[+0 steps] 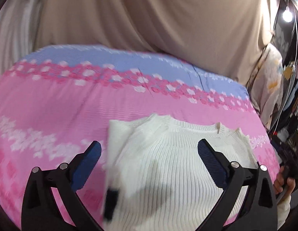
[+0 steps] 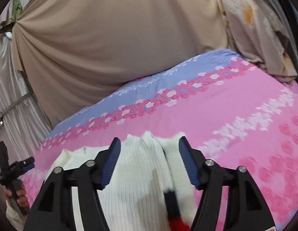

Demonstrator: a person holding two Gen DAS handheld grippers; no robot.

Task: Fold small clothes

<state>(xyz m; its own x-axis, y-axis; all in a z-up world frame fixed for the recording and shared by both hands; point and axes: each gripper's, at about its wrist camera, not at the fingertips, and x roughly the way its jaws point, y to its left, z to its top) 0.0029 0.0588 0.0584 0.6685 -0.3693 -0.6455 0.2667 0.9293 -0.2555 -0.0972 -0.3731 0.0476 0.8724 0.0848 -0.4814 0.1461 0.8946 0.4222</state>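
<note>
White ribbed sweater (image 1: 168, 163) lies on the pink-and-blue bedspread (image 1: 52, 105), lower centre of frame. Left gripper (image 1: 149, 152) spread wide above it, holding nothing. Right gripper (image 2: 149, 148) also wide, empty, sweater (image 2: 137, 173) beneath and between its fingers.

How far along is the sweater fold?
Partly done: the white sweater lies on the pink sheet with one side already folded over the body. In hand: nothing; the left claw and right claw both hover open above it. Left: the remaining folds, though blur hides the near end.
</note>
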